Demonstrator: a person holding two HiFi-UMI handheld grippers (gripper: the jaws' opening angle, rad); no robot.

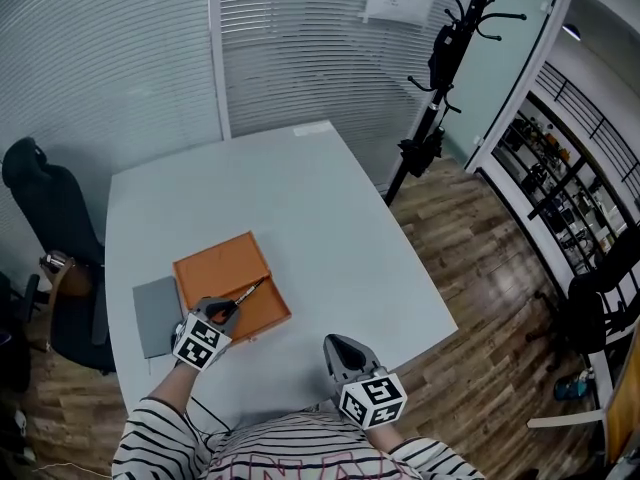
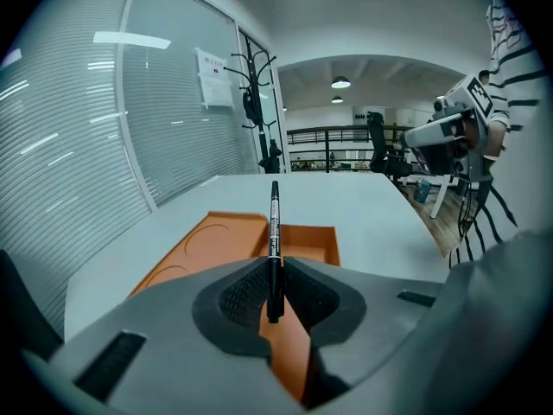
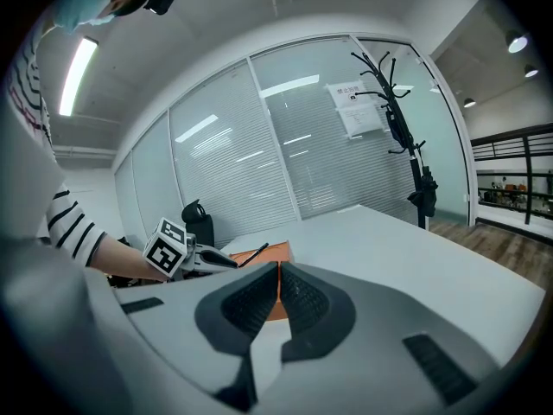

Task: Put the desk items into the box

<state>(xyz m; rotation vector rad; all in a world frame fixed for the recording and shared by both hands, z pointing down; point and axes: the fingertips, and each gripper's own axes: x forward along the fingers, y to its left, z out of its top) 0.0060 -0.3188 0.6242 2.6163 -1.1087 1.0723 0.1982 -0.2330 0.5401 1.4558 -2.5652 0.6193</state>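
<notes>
An open orange box (image 1: 231, 284) lies on the white table (image 1: 330, 228), near its front left. My left gripper (image 1: 222, 313) hangs over the box's near edge, shut on a black pen (image 1: 251, 291) that sticks forward over the box. In the left gripper view the pen (image 2: 274, 232) stands up between the pads above the orange box (image 2: 220, 245). My right gripper (image 1: 345, 353) is at the table's front edge, right of the box, shut with nothing in it. The right gripper view shows the left gripper (image 3: 212, 261), the pen (image 3: 253, 253) and the box (image 3: 270, 251).
A grey flat lid or pad (image 1: 157, 315) lies on the table left of the box. A black office chair (image 1: 55, 238) stands left of the table. A coat stand (image 1: 440, 78) is beyond the far right corner, and a glass wall with blinds behind.
</notes>
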